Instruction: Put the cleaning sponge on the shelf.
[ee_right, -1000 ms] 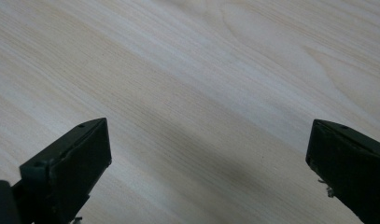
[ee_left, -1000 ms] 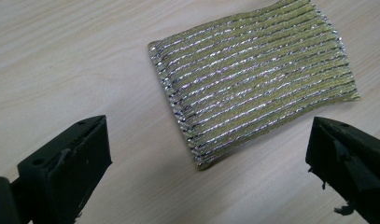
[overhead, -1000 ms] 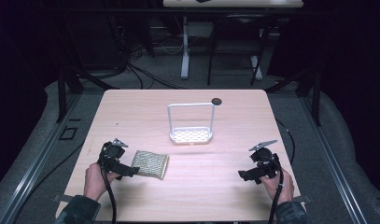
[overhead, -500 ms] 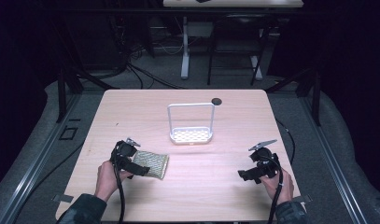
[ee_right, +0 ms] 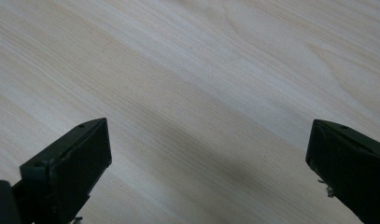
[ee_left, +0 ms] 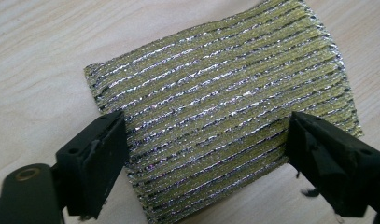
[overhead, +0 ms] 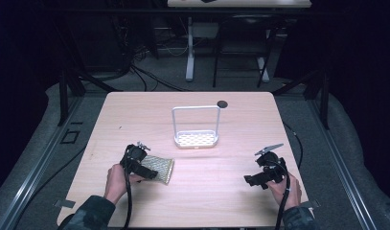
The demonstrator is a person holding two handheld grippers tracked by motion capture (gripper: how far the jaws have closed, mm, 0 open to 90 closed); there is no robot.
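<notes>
The glittery scouring pad (overhead: 158,168) lies flat on the worktop (overhead: 231,134), in front of the white wire rack (overhead: 196,139) and off to its left, on the person's side. The left gripper (overhead: 145,171) sits at the pad's near-left edge, by far the closer of the two; the right gripper (overhead: 250,180) waits well apart from the pad, in front of the rack and to its right, its fingers spread wide over bare wood with nothing between them.

In the left gripper view the pad (ee_left: 225,116) stretches straight ahead of the left gripper (ee_left: 206,158), its silver and yellow ribs running across from one finger to the other. The fingers have just been closing and now straddle the pad's near end, one at each side edge. They appear at or just short of contact with the pad's sides, not yet squeezing it, so the hold reads as unfinished. Judging from this, the next move is for the left fingers to finish closing across the pad's width
</notes>
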